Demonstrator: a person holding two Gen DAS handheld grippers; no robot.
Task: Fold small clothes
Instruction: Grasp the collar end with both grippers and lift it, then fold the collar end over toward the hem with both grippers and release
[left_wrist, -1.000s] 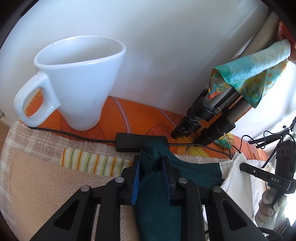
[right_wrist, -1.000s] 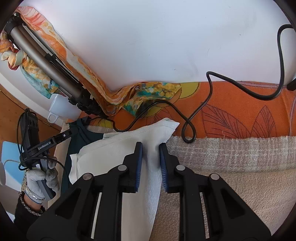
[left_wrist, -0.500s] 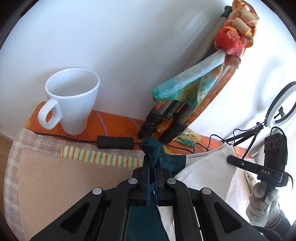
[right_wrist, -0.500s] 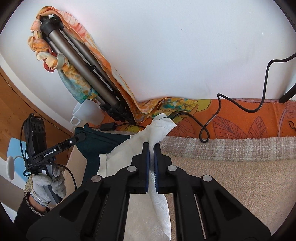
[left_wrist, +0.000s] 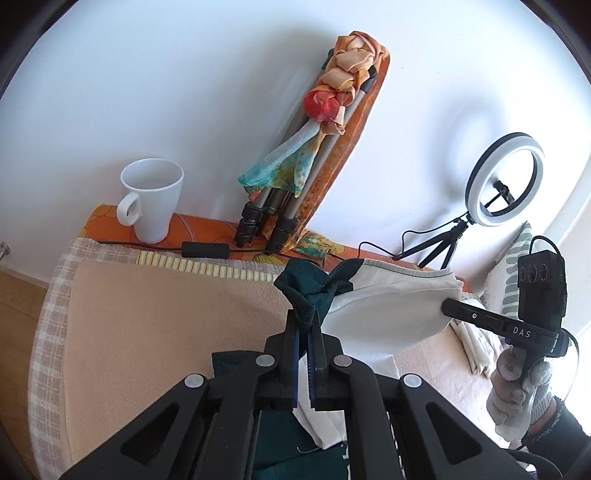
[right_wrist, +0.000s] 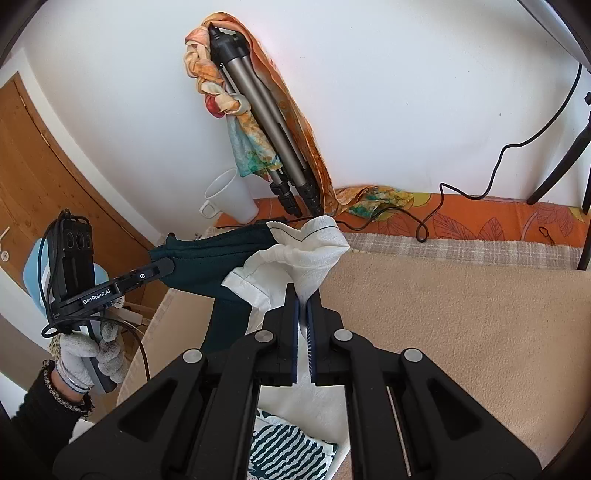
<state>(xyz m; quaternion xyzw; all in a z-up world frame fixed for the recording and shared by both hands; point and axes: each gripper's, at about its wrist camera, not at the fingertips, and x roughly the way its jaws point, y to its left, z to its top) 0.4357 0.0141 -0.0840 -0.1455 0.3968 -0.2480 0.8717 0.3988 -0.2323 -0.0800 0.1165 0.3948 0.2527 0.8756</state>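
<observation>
Small garment (left_wrist: 384, 314), two-tone, dark green and white: held up off the beige blanket (left_wrist: 166, 325) by two corners and spanning between the two tools, its lower part hanging toward the surface. Left gripper (left_wrist: 303, 325): jaws pressed together, pinching the bunched green corner. Right gripper (right_wrist: 303, 295): jaws pressed together, pinching the white textured corner. Judged purpose of the hold: lifting both corners at matching height lets the cloth hang straight, so an edge can be carried over and laid down as a fold; the fold itself is not yet made. Surface: blanket over a checked woven cloth (right_wrist: 461, 247), on an orange leaf-print cover (right_wrist: 480, 218) along the wall. Bystanding items at the wall: white mug (left_wrist: 151, 199); folded tripod (left_wrist: 280, 206) wrapped in a patterned scarf (left_wrist: 291, 166); black cable (right_wrist: 491, 177). Left view only: ring light (left_wrist: 504, 184) on a small stand; folded pale cloths at the far right, behind the right tool; striped trim at the blanket's back edge. Right view only: wooden door (right_wrist: 44, 177); a green-and-white striped print (right_wrist: 288, 450) low on the garment, below the jaws; the gloved left hand (right_wrist: 92, 354) on its handle.
</observation>
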